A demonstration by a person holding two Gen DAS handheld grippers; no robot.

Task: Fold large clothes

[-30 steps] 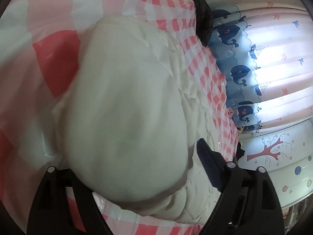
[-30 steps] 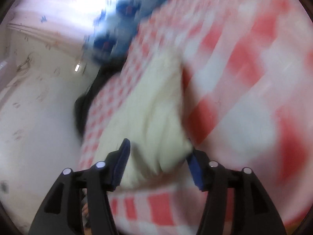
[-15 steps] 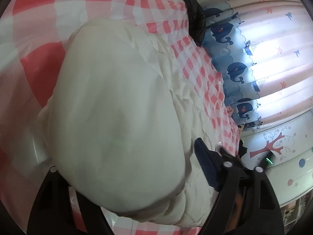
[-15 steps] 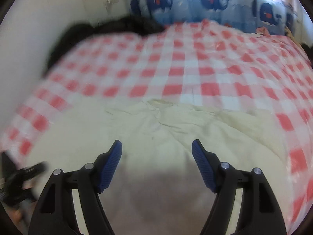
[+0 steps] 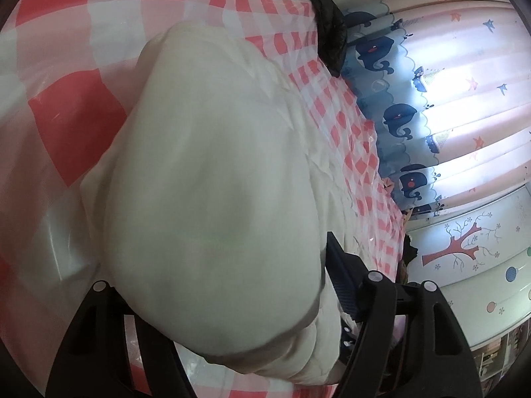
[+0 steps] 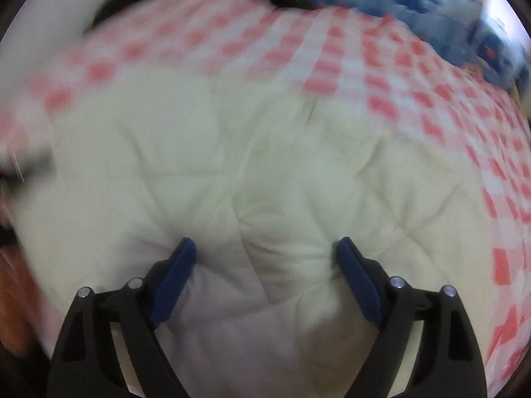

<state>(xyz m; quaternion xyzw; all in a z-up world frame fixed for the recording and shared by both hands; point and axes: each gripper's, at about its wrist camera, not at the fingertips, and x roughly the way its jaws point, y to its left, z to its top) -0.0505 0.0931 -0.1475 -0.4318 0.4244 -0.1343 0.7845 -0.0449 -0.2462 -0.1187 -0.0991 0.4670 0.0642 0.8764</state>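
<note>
The left gripper (image 5: 212, 298) is seen with a thick, puffed fold of the cream quilted garment (image 5: 215, 199) bulging between its jaws. The jaws have just been closing on that bundle; the left finger is hidden behind the fabric, and the blue pad (image 5: 341, 275) of the right finger lies against the fold's edge, so the cloth is taken as pinched. The garment is spread over a bed covered by a red-and-white checked sheet (image 5: 69, 109).

The right gripper (image 6: 265, 262) is shown spread wide, its jaws having just been opening. Both blue pads (image 6: 172, 282) are sunk slightly into the padded cloth (image 6: 265, 165), with a raised wrinkle lying between them; nothing is clamped.

In the left wrist view alone are shown a curtain printed with dark whales (image 5: 415, 126), a wall with a red tree decal (image 5: 461, 245) and a dark bundle (image 5: 328, 30) at the head of the bed. In the right wrist view, which is blurred, the garment's broad flat extent across the checked sheet (image 6: 398, 76) is given instead.
</note>
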